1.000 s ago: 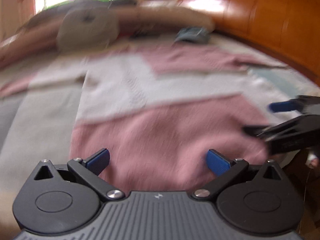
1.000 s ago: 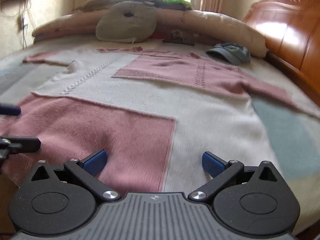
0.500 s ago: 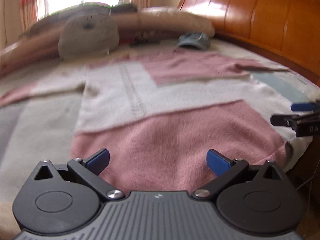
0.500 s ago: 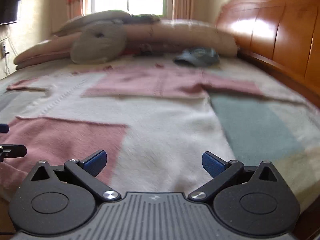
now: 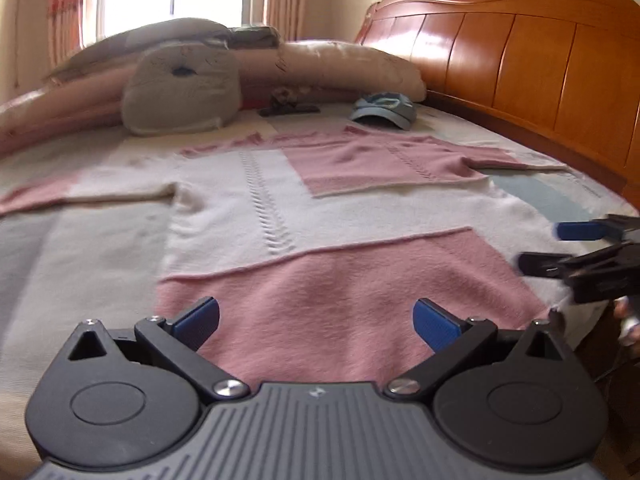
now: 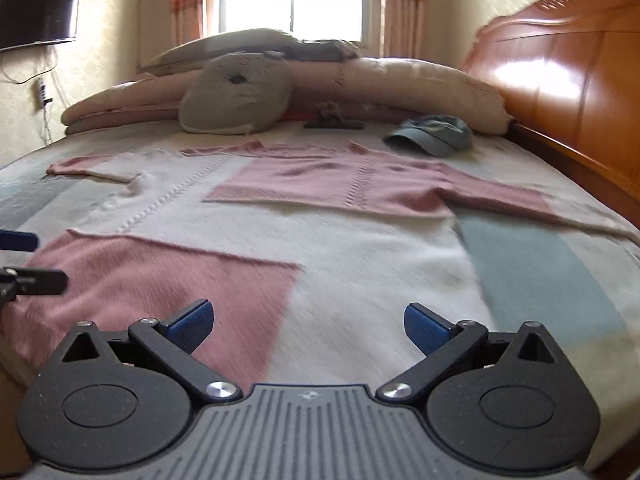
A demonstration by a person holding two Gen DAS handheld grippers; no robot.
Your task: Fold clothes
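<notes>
A pink and cream colour-block sweater (image 5: 320,216) lies spread flat on the bed, hem towards me, sleeves stretched out left and right; in the right wrist view the same sweater (image 6: 320,240) fills the middle. My left gripper (image 5: 316,320) hovers open over the pink hem panel, holding nothing. My right gripper (image 6: 308,324) is open above the hem where pink meets cream, holding nothing. The right gripper also shows at the right edge of the left wrist view (image 5: 576,248), its fingers apart. The left gripper's fingers (image 6: 24,260) show at the far left of the right wrist view.
A grey round cushion (image 5: 180,88) and rolled beige bedding (image 6: 400,84) lie at the far side. A blue cap (image 6: 432,136) and a dark flat object (image 5: 288,109) sit beyond the sweater's collar. The wooden headboard (image 5: 540,60) stands on the right. A dark screen (image 6: 38,16) hangs on the left wall.
Both cameras have risen and tilted up, so more of the room and headboard shows. The right gripper shifted right along the hem. Both grippers stayed open.
</notes>
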